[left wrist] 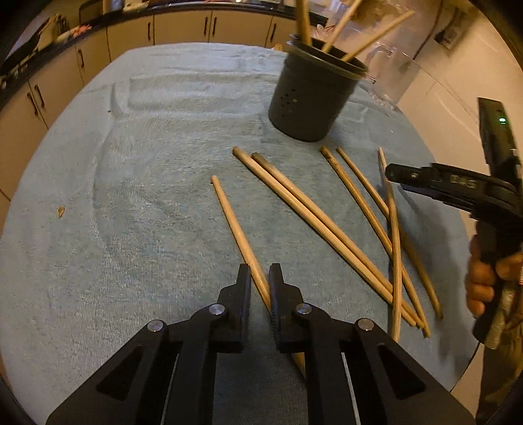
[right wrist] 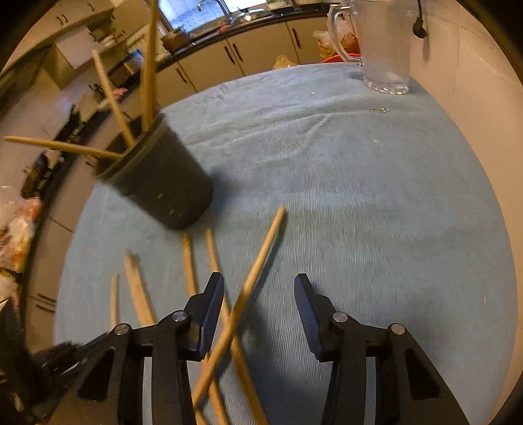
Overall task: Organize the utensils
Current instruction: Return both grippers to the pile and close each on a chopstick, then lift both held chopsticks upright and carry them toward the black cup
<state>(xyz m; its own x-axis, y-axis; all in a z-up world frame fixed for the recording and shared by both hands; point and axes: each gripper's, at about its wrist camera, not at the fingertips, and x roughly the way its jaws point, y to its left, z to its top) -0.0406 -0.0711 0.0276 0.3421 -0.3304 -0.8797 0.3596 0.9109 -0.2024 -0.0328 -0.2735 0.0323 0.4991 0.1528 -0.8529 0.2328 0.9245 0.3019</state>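
Left hand-held gripper (left wrist: 260,278) clenched on 1 chopstick (left wrist: 240,233) near its end, which may pivot loose; right hand-held gripper (right wrist: 258,291) released, straddling a crossed chopstick (right wrist: 251,278) at lower centre.

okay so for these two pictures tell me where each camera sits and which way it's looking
Left wrist: sits on the left gripper, looking steeply down at the blue towel; its jaws pinch a loose chopstick; the right gripper and a hand show at right.
Right wrist: sits on the right gripper, looking down over crossed chopsticks, jaws apart, toward the clear pitcher.
Shared: the towel, the loose chopsticks, the dark holder with chopsticks standing inside, and kitchen cabinets behind.
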